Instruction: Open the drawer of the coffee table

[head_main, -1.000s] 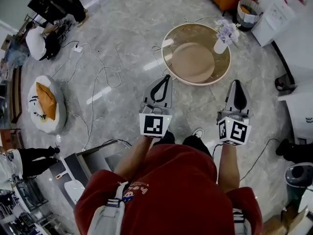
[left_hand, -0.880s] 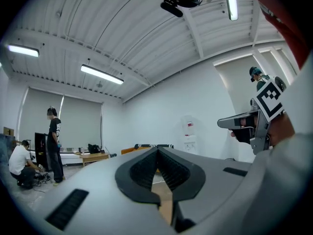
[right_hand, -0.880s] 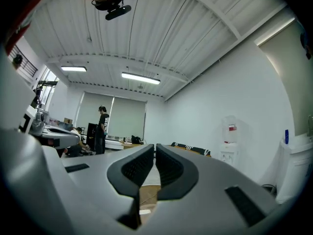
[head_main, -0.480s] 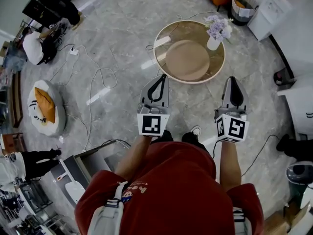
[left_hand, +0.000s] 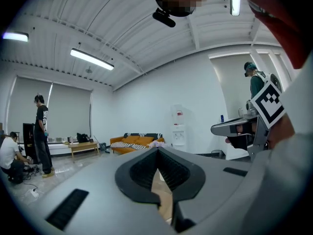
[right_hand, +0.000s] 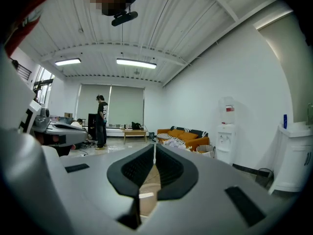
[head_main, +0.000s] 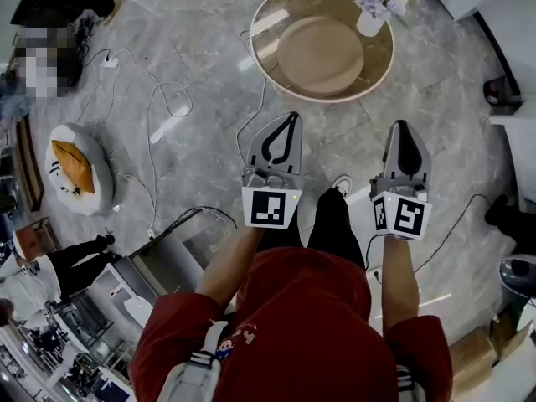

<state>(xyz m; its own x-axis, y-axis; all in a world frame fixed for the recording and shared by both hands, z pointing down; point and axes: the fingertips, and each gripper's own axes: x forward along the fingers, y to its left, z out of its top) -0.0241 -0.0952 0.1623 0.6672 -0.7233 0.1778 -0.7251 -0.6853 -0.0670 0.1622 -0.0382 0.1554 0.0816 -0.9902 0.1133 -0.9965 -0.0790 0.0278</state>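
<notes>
Bare grey marble floor (head_main: 345, 136) lies open just ahead of the left fingers (head_main: 296, 145) and right fingers (head_main: 421, 164). Farther ahead the round wood-and-glass counter (head_main: 322, 53) blocks the way, with a white vase of purple flowers (head_main: 375, 2) on its edge ahead of the right fingers. Left of the left fingers, white cables (head_main: 159, 111) trail.

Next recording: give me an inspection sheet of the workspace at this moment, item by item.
Surface: shiny grey marble floor.
Job's things: round coffee table ahead of both grippers, untouched; no drawer visible from here.
Clutter: vase of purple flowers near the table's rim; white cushion with an orange pillow on the floor.
Grippers: left gripper and right gripper both shut, empty.
Cables: white cable loops across the floor; black cable at the person's right.
Surroundings: orange sofa, water dispenser, standing person.
</notes>
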